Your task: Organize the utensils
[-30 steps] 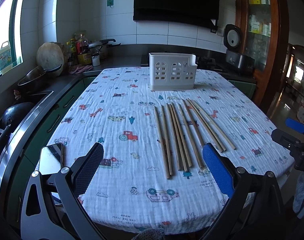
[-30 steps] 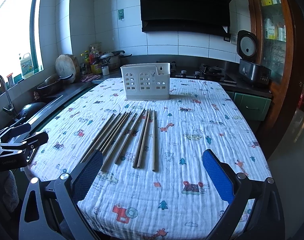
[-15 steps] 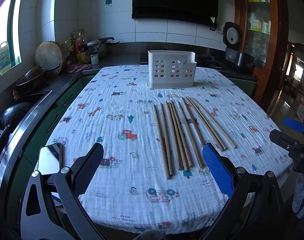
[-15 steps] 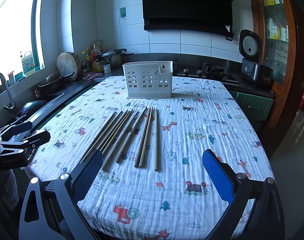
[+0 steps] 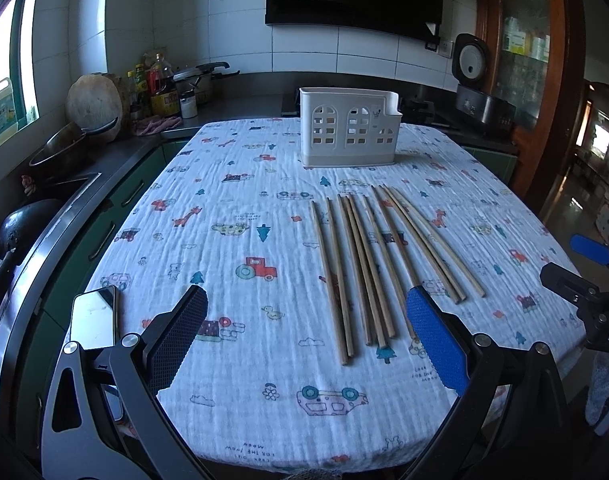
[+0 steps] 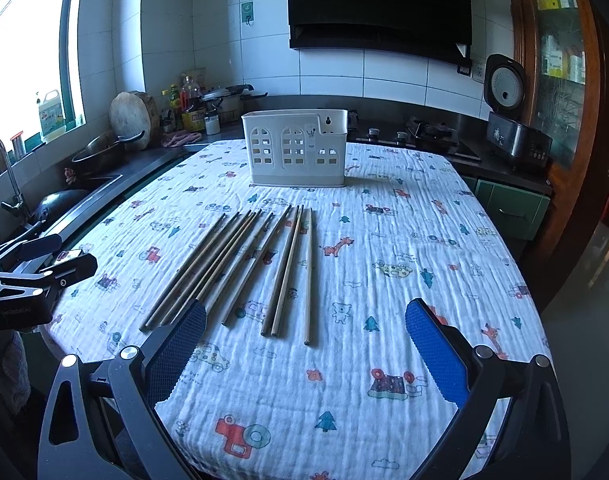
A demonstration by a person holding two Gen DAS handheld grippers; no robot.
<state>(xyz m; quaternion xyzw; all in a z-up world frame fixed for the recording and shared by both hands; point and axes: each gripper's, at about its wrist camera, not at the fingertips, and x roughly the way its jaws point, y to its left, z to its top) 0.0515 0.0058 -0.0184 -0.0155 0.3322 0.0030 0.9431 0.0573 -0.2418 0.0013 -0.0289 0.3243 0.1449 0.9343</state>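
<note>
Several wooden chopsticks [image 5: 368, 264] lie side by side on the patterned tablecloth, also in the right wrist view [image 6: 240, 268]. A white plastic utensil holder [image 5: 349, 133] stands upright behind them, also in the right wrist view [image 6: 296, 147]. My left gripper [image 5: 304, 340] is open and empty above the table's near edge, its right pad over the chopsticks' near ends. My right gripper [image 6: 304, 352] is open and empty, just short of the chopsticks' near ends. Each gripper shows at the edge of the other's view.
A phone [image 5: 94, 316] lies at the table's near left corner. A counter with a sink, pans [image 5: 60, 148] and bottles [image 5: 160, 88] runs along the left. A stove and rice cooker [image 6: 508, 120] stand at the back right. The tablecloth [image 6: 404, 240] covers the table.
Both grippers have moved slightly forward and lower toward the chopsticks. Nothing on the table has moved.
</note>
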